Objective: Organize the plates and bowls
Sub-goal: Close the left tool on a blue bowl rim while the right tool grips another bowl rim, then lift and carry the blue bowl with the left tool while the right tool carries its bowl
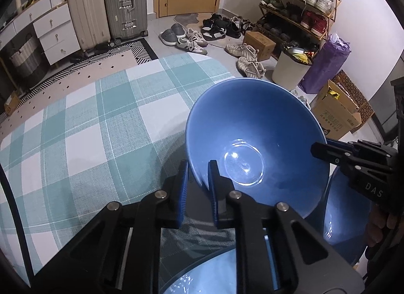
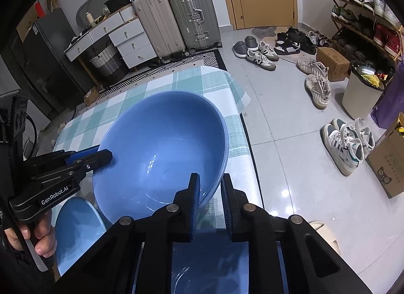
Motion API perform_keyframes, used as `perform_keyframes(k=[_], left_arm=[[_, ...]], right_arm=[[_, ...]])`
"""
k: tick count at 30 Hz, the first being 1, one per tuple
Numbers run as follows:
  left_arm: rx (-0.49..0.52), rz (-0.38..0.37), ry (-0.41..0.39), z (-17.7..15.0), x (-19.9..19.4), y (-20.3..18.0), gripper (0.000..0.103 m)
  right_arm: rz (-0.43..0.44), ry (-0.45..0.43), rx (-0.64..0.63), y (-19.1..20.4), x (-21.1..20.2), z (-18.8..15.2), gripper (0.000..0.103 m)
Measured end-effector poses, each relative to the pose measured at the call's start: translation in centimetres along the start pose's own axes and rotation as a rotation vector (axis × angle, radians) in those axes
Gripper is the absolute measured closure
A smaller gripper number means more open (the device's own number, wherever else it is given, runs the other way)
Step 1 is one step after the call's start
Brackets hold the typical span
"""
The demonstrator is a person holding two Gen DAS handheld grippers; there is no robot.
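Bowl (image 1: 255, 127) rim hidden between jaws

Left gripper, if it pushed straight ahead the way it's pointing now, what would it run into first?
The left gripper is already shut on the near rim of the big blue bowl, so pushing on would drive into that bowl's wall first, probably tipping or sliding it across the checked tablecloth; depth beyond is unclear.
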State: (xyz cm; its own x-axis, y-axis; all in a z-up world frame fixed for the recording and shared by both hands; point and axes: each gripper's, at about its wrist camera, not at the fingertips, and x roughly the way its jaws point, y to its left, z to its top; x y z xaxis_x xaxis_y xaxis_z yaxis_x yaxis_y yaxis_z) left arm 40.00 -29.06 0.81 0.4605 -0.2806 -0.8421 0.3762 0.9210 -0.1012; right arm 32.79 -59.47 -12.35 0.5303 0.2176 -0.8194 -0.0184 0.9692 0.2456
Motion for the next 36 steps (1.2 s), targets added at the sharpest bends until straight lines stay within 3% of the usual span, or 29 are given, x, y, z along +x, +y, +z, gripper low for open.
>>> perform_keyframes(k=[16, 36], left_arm=[[-0.017, -0.006, -0.097, 0.2, -4.7, -0.2, 0.091], [0.008, 0.009, -0.208, -1.9, -16.1, -2.8, 0.09]], right_arm=[[0.004, -0.084, -0.018, 1.6, -3.7, 0.1, 0.086], [0.019, -0.194, -0.052, 4.0, -12.3, -1.1, 0.086]])
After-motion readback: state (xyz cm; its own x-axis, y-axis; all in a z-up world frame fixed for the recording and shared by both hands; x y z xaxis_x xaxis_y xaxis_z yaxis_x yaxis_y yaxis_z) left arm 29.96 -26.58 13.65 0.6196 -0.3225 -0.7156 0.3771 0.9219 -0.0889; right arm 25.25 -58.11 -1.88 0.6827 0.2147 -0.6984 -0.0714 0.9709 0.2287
